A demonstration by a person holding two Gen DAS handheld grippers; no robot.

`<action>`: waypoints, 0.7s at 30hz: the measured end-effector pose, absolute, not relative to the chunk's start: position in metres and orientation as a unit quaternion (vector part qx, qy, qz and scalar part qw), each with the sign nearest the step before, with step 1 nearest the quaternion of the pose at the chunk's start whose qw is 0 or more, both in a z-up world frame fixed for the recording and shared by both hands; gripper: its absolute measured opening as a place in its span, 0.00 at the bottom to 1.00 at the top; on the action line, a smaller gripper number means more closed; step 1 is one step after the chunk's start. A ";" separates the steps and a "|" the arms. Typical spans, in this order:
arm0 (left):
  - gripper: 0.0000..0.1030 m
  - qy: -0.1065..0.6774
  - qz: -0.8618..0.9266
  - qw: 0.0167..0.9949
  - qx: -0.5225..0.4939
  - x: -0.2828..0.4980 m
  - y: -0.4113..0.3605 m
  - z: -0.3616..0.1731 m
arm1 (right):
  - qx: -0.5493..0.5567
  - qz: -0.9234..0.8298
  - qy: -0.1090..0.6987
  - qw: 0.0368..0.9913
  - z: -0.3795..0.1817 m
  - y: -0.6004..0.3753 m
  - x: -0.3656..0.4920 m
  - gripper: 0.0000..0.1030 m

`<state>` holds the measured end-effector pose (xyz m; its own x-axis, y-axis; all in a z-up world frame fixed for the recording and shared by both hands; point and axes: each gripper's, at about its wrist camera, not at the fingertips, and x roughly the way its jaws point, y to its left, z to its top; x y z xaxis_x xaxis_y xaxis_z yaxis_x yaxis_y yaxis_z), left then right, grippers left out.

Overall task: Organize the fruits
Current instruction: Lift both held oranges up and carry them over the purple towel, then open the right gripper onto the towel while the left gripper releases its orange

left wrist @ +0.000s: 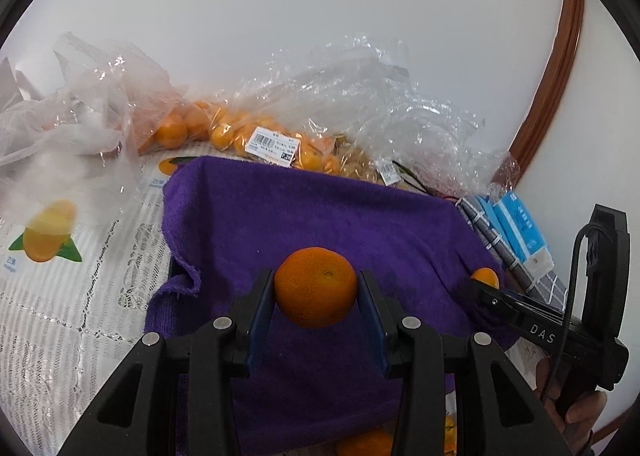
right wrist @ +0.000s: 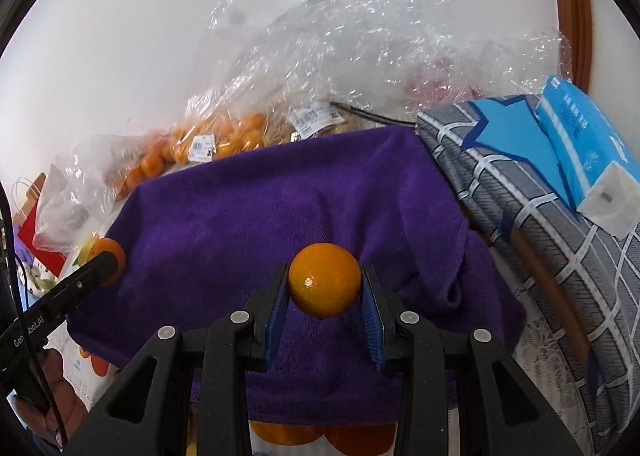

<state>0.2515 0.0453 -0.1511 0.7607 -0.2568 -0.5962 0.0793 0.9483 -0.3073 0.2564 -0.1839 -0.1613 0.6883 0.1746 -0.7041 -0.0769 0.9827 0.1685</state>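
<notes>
My left gripper (left wrist: 316, 288) is shut on an orange (left wrist: 316, 286) and holds it above the purple towel (left wrist: 304, 207). My right gripper (right wrist: 325, 288) is shut on a smaller, smooth orange (right wrist: 325, 284) above the same towel (right wrist: 240, 215). The right gripper also shows at the right of the left wrist view (left wrist: 480, 288) with its orange (left wrist: 486, 277). The left gripper shows at the left of the right wrist view (right wrist: 104, 260) with its orange (right wrist: 110, 256). Clear bags of small oranges (left wrist: 240, 131) lie behind the towel.
Crumpled clear plastic bags (left wrist: 400, 95) pile against the white wall. A blue packet (right wrist: 580, 135) lies on a grey checked cloth (right wrist: 520, 195) at the right. A lace tablecloth with mango prints (left wrist: 48, 240) lies at the left. A brown wooden frame (left wrist: 560, 55) stands at far right.
</notes>
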 end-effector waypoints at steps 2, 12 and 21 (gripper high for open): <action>0.38 0.337 -0.091 0.928 -0.131 0.252 0.044 -0.152 | 0.059 0.069 0.394 0.915 -0.165 -0.182 0.258 0.34; 0.38 0.349 -0.086 0.925 -0.120 0.256 0.041 -0.155 | 0.030 0.060 0.402 0.913 -0.174 -0.175 0.260 0.34; 0.38 0.351 -0.086 0.925 -0.118 0.256 0.040 -0.156 | 0.026 0.058 0.383 0.921 -0.166 -0.176 0.253 0.47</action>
<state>0.2564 0.0403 -0.1564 0.7387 -0.2427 -0.6289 0.0769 0.9572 -0.2791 0.2528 -0.1765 -0.1664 0.6995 0.1256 -0.7035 -0.0864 0.9921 0.0912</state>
